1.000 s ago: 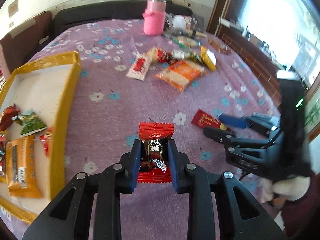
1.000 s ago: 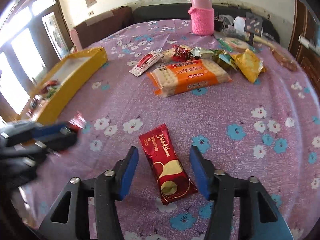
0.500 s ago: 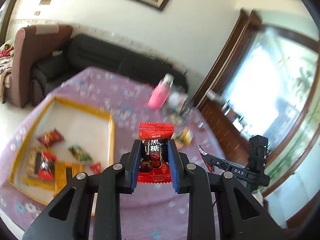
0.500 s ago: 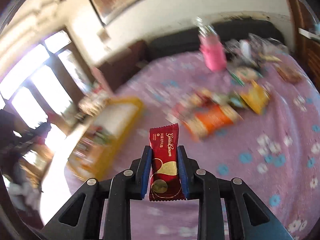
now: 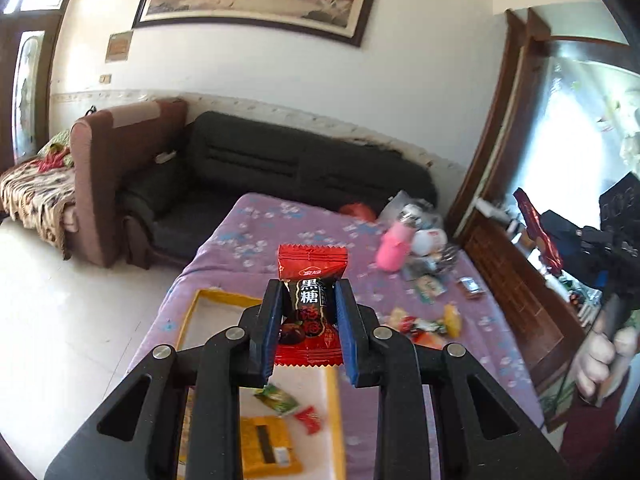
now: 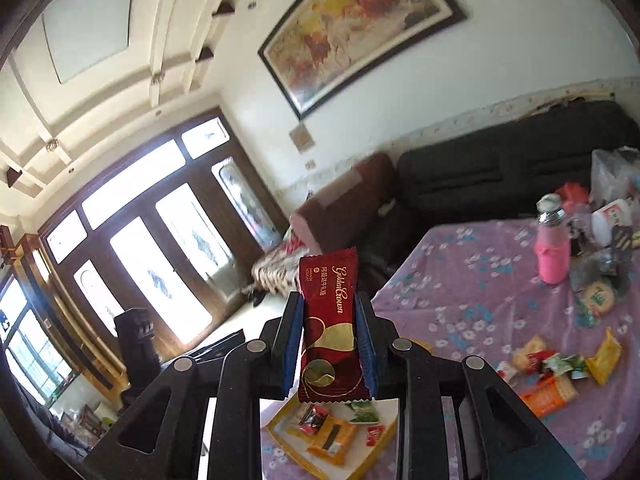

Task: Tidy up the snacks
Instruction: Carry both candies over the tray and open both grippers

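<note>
My left gripper (image 5: 307, 300) is shut on a red and black candy packet (image 5: 311, 304), held high above the yellow tray (image 5: 332, 412). My right gripper (image 6: 328, 316) is shut on a dark red Golden Crown bar (image 6: 328, 324), also high above the tray (image 6: 288, 444). The tray holds several snacks, among them an orange packet (image 6: 332, 440) and a green candy (image 5: 278, 398). The right gripper with its bar also shows at the right edge of the left wrist view (image 5: 536, 228).
Loose snacks (image 6: 560, 368) lie on the purple flowered tablecloth (image 6: 480, 300). A pink bottle (image 6: 554, 252) and clutter stand at the table's far end. A black sofa (image 5: 280, 176) and a brown armchair (image 5: 112, 168) stand behind the table.
Both grippers rose from the table with their snacks. The right gripper closed on the Golden Crown bar one second ago. Both now hover over the yellow tray.
</note>
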`<state>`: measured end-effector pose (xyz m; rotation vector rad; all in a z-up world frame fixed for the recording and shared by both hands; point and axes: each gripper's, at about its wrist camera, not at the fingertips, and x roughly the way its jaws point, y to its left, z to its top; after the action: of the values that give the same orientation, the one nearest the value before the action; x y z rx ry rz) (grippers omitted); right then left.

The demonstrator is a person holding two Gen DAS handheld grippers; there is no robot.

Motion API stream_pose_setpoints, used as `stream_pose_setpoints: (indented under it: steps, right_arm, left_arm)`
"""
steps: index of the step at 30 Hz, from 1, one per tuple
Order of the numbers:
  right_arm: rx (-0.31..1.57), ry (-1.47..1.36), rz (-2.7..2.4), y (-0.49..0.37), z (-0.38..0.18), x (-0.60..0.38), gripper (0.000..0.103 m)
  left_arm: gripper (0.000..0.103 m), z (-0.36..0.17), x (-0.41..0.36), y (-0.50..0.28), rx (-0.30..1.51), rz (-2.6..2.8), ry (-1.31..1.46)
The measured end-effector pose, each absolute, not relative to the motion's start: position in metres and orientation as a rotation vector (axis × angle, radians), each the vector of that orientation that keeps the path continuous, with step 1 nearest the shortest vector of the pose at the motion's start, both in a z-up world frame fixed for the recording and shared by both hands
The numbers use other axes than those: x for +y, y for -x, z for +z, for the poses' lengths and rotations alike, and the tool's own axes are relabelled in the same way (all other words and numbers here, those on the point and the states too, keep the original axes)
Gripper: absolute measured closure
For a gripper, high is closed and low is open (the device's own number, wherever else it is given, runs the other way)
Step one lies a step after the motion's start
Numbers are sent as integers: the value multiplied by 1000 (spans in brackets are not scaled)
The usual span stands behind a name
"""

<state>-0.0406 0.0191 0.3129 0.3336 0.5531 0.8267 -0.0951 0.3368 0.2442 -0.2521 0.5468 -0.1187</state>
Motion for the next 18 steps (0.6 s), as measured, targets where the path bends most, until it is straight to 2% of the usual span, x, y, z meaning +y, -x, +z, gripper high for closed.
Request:
stream_pose_setpoints:
  steps: [4,9,12,18]
  right_arm:
    - [714,-273,834,14,255,88,77]
    - [933,-152,769,-12,142,170,77]
    - [980,-63,714,-22,97,203,77]
    - [1022,87,616,-42,39,241,77]
  left_arm:
    - [79,182,358,55,640,-113,339]
    - [79,103,375,14,776,-117,413]
    - [79,74,378,0,833,-123,447]
    - [79,38,383,-25,950,-127,497]
